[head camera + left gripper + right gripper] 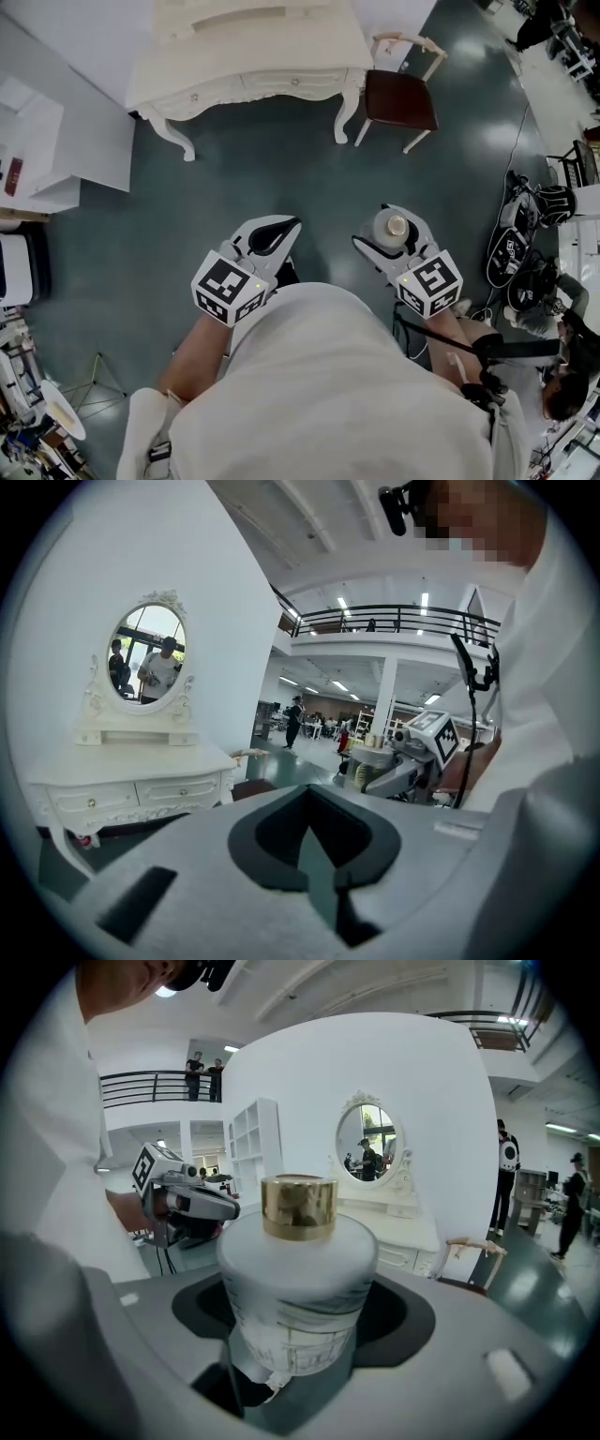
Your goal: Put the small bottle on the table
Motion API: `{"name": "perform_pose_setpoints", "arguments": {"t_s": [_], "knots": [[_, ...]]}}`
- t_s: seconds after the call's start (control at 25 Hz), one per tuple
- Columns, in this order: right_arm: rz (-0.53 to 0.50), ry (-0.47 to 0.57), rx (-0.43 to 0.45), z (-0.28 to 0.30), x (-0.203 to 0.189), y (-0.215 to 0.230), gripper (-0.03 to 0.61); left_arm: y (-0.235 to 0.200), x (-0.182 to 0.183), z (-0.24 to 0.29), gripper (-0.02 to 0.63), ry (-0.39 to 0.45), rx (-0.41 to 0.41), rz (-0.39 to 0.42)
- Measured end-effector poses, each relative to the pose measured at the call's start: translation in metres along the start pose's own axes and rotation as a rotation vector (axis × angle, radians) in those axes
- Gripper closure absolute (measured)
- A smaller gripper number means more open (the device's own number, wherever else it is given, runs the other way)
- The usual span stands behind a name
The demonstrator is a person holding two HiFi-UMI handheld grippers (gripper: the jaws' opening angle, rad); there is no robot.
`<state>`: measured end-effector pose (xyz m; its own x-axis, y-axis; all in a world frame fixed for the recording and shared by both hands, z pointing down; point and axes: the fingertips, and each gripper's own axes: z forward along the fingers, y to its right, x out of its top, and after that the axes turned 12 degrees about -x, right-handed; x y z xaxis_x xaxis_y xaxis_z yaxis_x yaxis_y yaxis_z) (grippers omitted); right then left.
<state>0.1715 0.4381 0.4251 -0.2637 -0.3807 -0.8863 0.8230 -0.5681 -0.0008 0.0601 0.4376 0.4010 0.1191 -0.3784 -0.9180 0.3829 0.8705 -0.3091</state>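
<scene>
The small bottle, white and round with a gold cap, stands upright between the jaws of my right gripper, which is shut on its body. In the right gripper view the bottle fills the middle, and the right gripper clamps its lower half. My left gripper hovers beside it at the left, shut and holding nothing. Its closed tips leave only a narrow slit. Both grippers hang over the dark floor, in front of my body. The white dressing table stands ahead, well beyond both grippers.
A dark-seated chair stands right of the dressing table. A white cabinet lines the left side. Bags and cables lie on the floor at the right. The oval mirror tops the table. People stand far off in the hall.
</scene>
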Motion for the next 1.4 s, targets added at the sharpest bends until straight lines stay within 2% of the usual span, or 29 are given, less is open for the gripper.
{"name": "perform_pose_setpoints", "arguments": {"t_s": [0.2,0.36,0.64,0.92,1.16,1.4], "knots": [[0.001,0.022,-0.027,0.080,0.059,0.017,0.244,-0.081,0.033,-0.016,0.615,-0.028,-0.043,0.045],[0.018,0.022,-0.037,0.138,0.084,0.025,0.244,-0.145,0.041,-0.030,0.615,-0.034,-0.026,0.030],[0.006,0.000,-0.026,0.198,0.116,0.061,0.244,-0.205,0.063,-0.029,0.615,-0.011,0.015,-0.001],[-0.025,0.012,0.010,0.289,0.160,0.145,0.244,-0.299,0.104,0.008,0.615,-0.015,0.093,-0.027],[-0.074,0.028,0.058,0.351,0.201,0.221,0.244,-0.360,0.162,0.060,0.615,-0.016,0.152,-0.004],[-0.116,0.034,0.081,0.413,0.222,0.298,0.244,-0.410,0.204,0.114,0.615,0.004,0.187,-0.015]]}}
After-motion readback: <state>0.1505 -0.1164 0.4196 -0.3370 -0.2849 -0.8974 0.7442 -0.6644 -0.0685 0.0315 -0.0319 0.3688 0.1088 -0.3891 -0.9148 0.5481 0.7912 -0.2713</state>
